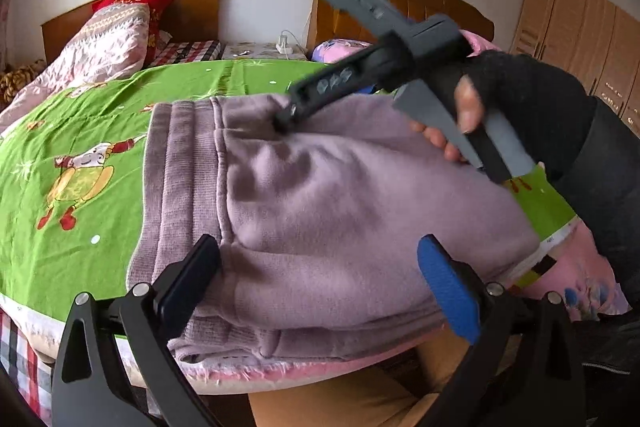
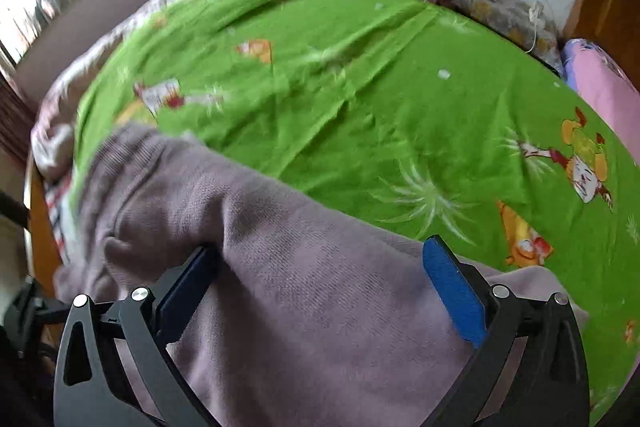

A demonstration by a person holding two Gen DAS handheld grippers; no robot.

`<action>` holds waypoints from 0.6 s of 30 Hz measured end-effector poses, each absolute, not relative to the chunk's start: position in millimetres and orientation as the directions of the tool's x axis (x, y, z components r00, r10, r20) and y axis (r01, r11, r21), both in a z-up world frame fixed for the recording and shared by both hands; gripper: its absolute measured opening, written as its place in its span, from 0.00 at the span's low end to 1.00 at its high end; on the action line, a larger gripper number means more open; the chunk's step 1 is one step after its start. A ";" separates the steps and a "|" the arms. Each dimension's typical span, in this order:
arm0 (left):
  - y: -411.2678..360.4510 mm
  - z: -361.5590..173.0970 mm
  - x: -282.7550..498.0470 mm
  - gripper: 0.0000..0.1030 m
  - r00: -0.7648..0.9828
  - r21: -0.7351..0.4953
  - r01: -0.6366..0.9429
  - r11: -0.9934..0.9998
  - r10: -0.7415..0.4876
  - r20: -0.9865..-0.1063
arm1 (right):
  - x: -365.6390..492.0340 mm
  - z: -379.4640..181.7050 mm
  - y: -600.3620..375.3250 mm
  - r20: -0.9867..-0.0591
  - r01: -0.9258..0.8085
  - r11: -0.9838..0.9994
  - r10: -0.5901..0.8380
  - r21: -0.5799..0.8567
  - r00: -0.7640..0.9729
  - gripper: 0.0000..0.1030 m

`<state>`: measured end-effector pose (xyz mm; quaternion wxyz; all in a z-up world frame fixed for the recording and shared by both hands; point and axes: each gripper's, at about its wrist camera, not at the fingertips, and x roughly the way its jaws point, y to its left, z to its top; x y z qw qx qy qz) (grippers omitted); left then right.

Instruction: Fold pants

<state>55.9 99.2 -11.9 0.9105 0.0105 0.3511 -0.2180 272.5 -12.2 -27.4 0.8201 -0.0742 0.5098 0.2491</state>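
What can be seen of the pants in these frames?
The pants are a dusty mauve, soft knit or fleece, with a wide ribbed waistband. They lie folded into a thick stack of layers on the green cartoon-print sheet, near the bed's front edge. The right gripper points its tip down at the top layer; contact is blurred. The left gripper stands open at the near edge, the fabric between its fingers.

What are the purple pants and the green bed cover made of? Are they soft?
The pants look like thick, soft knit, probably fleecy cotton: matte, with fine ribbing at the waistband. The green cover looks like thin, smooth woven cloth, maybe cotton, with sharp creases and printed cartoons.
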 end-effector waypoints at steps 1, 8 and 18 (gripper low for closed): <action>99.1 -12.2 55.0 0.97 0.660 -0.132 0.404 0.905 -0.388 -0.643 | 266.2 -19.1 -17.6 -0.855 -0.478 0.866 0.356 0.149 0.377 0.95; 89.6 -15.9 50.0 0.98 0.690 -0.053 0.391 0.919 -0.331 -0.644 | 211.0 8.6 -39.1 -0.808 -0.495 0.864 0.358 0.097 0.467 0.95; 84.5 -18.0 47.6 0.98 0.696 0.008 0.395 0.918 -0.294 -0.654 | 205.3 4.0 -65.2 -0.759 -0.421 0.882 0.419 0.211 0.499 0.96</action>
